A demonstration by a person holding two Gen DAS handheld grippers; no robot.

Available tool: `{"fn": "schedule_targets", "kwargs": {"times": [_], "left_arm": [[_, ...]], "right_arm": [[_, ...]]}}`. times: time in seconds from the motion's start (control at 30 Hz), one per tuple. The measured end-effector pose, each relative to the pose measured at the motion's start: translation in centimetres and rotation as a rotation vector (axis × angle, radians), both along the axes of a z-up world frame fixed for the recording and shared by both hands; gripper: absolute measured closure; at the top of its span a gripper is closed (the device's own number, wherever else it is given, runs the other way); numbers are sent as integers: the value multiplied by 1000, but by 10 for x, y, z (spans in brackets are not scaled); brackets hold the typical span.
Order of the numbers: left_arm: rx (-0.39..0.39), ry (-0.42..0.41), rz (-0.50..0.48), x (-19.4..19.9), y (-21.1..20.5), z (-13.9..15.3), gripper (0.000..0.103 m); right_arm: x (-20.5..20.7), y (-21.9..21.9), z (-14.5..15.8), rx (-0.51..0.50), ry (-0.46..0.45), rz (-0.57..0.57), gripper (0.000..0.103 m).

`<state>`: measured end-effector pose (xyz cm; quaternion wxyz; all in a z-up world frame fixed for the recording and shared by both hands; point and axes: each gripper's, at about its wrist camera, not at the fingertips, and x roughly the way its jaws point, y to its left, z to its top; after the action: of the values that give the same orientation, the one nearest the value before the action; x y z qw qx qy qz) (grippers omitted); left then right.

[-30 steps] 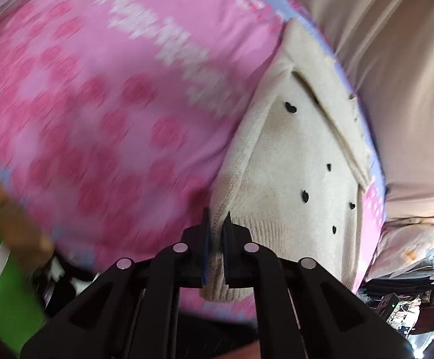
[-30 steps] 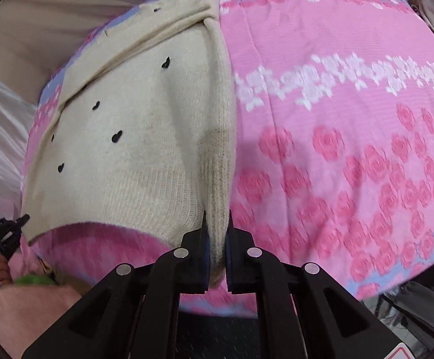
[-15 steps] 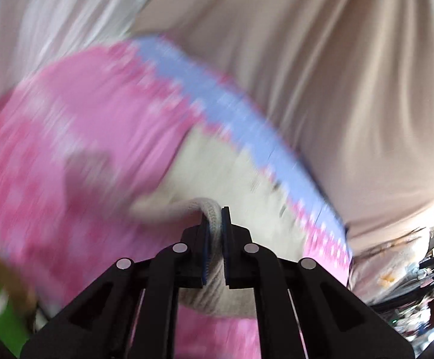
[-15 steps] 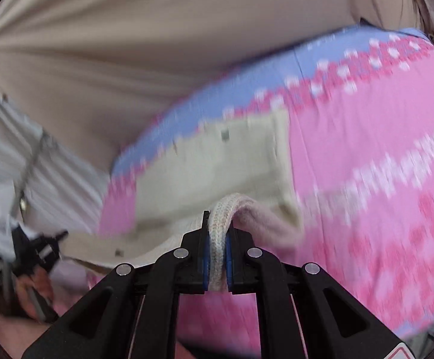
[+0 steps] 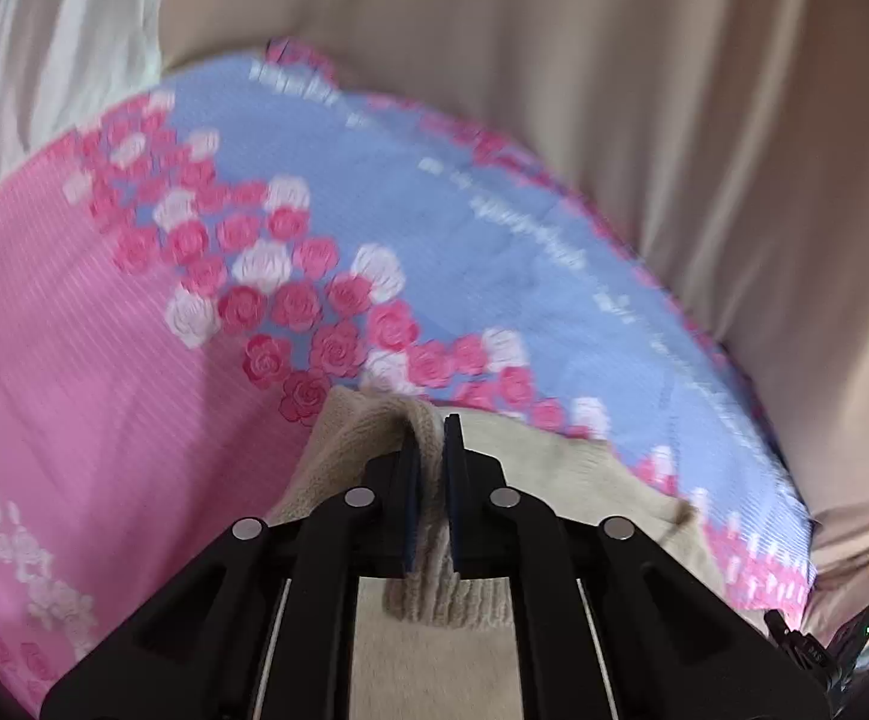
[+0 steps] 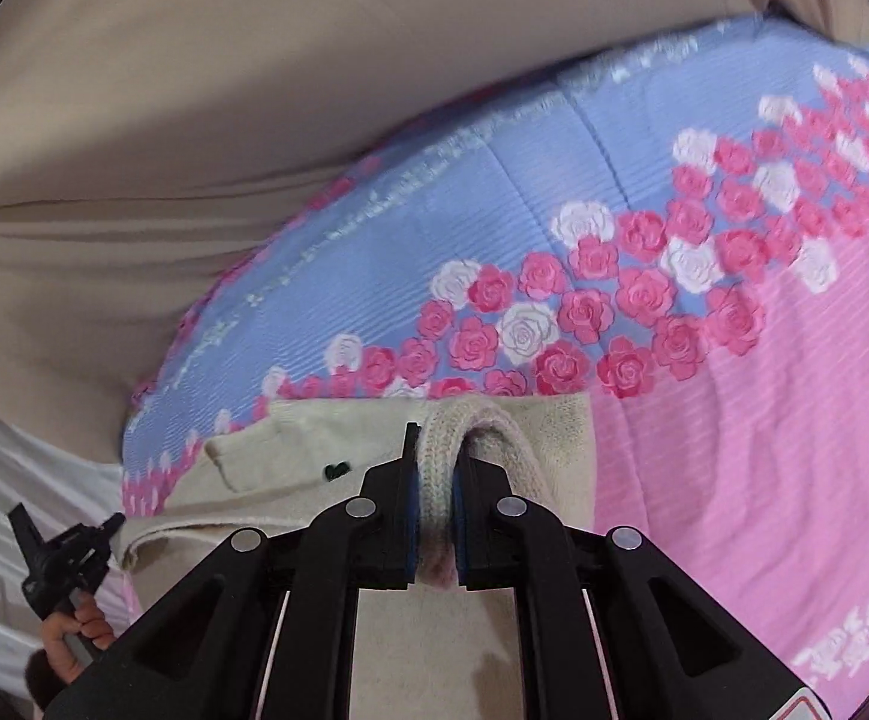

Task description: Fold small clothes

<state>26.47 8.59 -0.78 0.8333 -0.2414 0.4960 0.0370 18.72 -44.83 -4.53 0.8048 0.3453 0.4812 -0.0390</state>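
Grippers are both pinching one small cream sweater (image 5: 560, 474). Left gripper (image 5: 431, 450) is squeezing a thick knit fold of the sweater between its two black fingers (image 5: 410, 492). The jaws are almost shut, with the fold bulging up above the tips. Right gripper (image 6: 435, 456) is doing the same to another fold, but its jaws are opening a tiny bit while the knit is sitting between them and the pads are touching it on both sides.

The sweater is lying on a blanket (image 5: 104, 372) that is pink on one side and blue on the other, with a band of pink and white roses (image 6: 584, 306) running across it. The sweater is sitting near the blue edge, just below the roses. A little black heart (image 6: 336, 470) is showing on the cream knit in the right view.

A tan sheet (image 6: 194, 120) is hanging behind the blanket. In the right view's bottom left corner, a hand (image 6: 74, 639) is holding the other gripper's handle.
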Motion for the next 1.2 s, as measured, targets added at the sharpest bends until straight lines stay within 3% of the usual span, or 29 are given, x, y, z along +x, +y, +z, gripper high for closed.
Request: {"fn": "schedule_targets", "kwargs": {"times": [0.2, 0.27, 0.33, 0.37, 0.4, 0.43, 0.5, 0.6, 0.73, 0.8, 0.87, 0.9, 0.97, 1.07, 1.1, 1.17, 1.2], "left_arm": [[19, 62, 4, 24, -3, -32, 86], [23, -5, 14, 24, -1, -21, 77], [102, -90, 53, 22, 2, -4, 40], [132, -113, 63, 22, 2, 0, 34], [157, -125, 52, 25, 2, 4, 34], [171, -115, 29, 28, 1, 4, 34], [184, -105, -23, 28, -2, 8, 34], [182, -118, -80, 13, -8, 15, 34], [225, -47, -137, -5, -14, -6, 34], [246, 10, -139, -14, -14, -26, 34], [230, 56, -118, -22, -11, -42, 39], [205, 83, -104, -24, -7, -52, 38], [155, 91, -71, -29, -1, -61, 38], [213, 82, -84, -29, -4, -53, 39], [241, 73, -96, -29, -7, -48, 39], [253, 75, -97, -32, -8, -42, 40], [248, 67, -83, -37, -8, -35, 40]], "right_arm": [[12, -3, -14, 57, 18, -26, 89], [11, -4, -4, 85, -31, -33, 85], [11, -5, 4, 94, -73, -35, 78], [11, -5, 5, 99, -83, -36, 75], [12, -4, 6, 87, -83, -41, 67], [10, -5, 8, 45, -79, -67, 45], [1, -12, 12, 22, -103, -126, 32], [-12, -22, 16, 9, -73, -156, 32], [-37, 5, 16, -144, -5, -20, 32], [-51, 24, 8, -190, 26, 47, 35], [-60, 36, -7, -202, 72, 82, 53], [-61, 40, -19, -218, 121, 102, 79], [-66, 38, -18, -230, 104, 78, 86], [-76, 20, 5, -259, 63, -32, 95], [-77, 14, 2, -272, 81, -45, 95], [-76, 7, -15, -332, 206, -29, 95], [-82, 6, -11, -344, 217, -40, 95]]}}
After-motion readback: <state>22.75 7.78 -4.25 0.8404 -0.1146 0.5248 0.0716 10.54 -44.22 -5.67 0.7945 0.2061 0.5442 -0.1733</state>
